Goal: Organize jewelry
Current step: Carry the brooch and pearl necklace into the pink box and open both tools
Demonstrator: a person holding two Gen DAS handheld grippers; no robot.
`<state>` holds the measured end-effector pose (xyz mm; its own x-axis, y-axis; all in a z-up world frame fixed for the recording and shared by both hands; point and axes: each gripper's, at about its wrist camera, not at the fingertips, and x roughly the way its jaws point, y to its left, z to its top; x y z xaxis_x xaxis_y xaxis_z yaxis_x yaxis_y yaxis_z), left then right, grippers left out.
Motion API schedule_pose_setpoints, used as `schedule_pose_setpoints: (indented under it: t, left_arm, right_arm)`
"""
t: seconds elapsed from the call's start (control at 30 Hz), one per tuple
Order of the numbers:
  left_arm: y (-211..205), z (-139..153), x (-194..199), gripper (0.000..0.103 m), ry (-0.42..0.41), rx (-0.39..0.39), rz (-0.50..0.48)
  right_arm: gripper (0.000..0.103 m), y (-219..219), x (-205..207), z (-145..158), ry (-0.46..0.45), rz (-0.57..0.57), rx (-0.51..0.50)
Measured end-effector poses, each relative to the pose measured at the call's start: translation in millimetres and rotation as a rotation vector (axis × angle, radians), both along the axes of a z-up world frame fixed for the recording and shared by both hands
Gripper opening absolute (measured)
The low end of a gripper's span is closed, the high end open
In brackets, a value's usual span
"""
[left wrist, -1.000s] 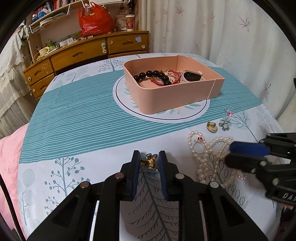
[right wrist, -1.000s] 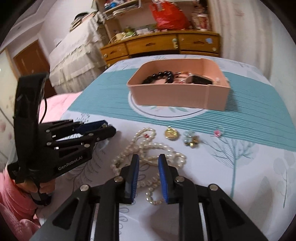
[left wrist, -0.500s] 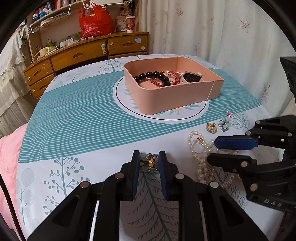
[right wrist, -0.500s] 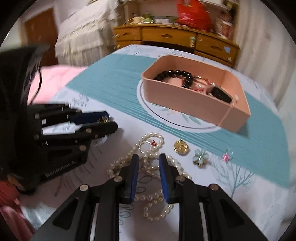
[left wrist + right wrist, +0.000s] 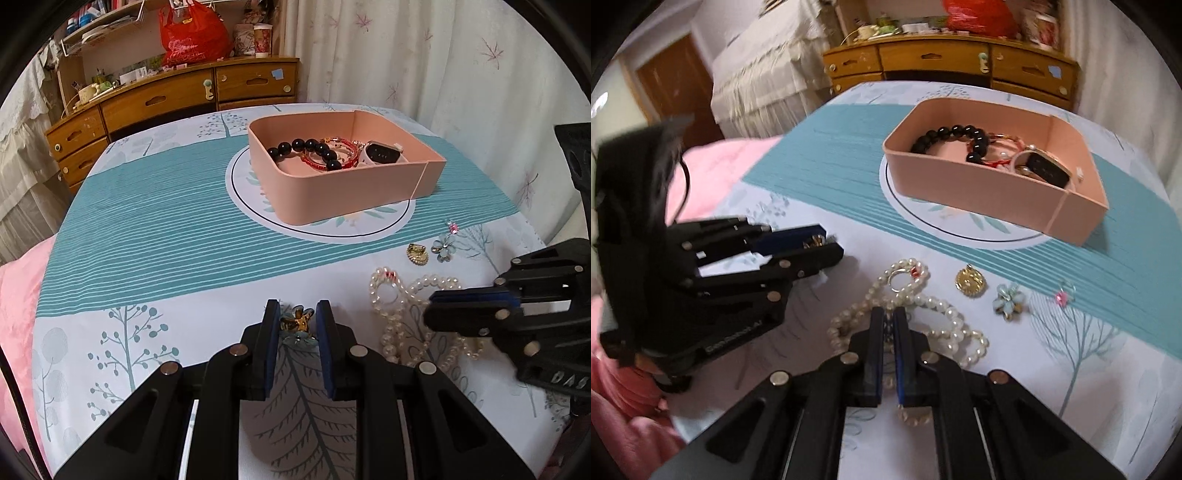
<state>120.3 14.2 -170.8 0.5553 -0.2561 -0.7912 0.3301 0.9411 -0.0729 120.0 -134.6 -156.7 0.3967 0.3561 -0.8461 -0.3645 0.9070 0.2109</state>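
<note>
My left gripper (image 5: 296, 320) is shut on a small gold and blue flower brooch (image 5: 295, 325), held just above the tablecloth; it also shows in the right wrist view (image 5: 827, 247). My right gripper (image 5: 889, 320) is shut on the pearl necklace (image 5: 916, 325), which lies coiled on the cloth; in the left wrist view the gripper (image 5: 436, 306) sits over the pearls (image 5: 391, 317). A pink tray (image 5: 351, 195) farther back holds a black bead bracelet (image 5: 310, 147), a red bracelet and a watch (image 5: 382, 153).
On the cloth between pearls and tray lie a gold pendant (image 5: 970, 282), a pale blue flower brooch (image 5: 1008, 304) and a small pink stone (image 5: 1062, 297). A wooden dresser (image 5: 166, 103) stands behind the table. Curtains hang at the right.
My right gripper moved forward onto the pearl necklace and its jaws closed on it. My left gripper held still with the brooch.
</note>
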Motion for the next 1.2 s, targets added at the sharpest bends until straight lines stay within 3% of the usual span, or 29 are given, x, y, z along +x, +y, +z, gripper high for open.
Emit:
schedule_pose_setpoints:
  t: [0.2,0.43,0.67,0.87,1.2]
  left_arm:
    - [2,22,-8,0.018,-0.024,0.002,0.018]
    - [6,56,-19,0.018,-0.038,-0.01,0.023]
    - [14,93,-31,0.018,-0.055,-0.038,0.017]
    - [9,123,-38,0.018,-0.127,-0.011,-0.005]
    - [1,161,-29,0.018,-0.199,-0.05,-0.031]
  right_arm:
    - [0.004,-15,-11,33,-0.014,-0.034,0.119]
    - [0.004,-21,-17,80,-0.106,-0.036,0.164]
    - [0.004,-23,-22,126,-0.221,-0.031,0.17]
    - [0.004,-32,-18,160,-0.301,-0.042,0.188]
    - [0.005,-39,-2,206,-0.399,-0.061,0.161]
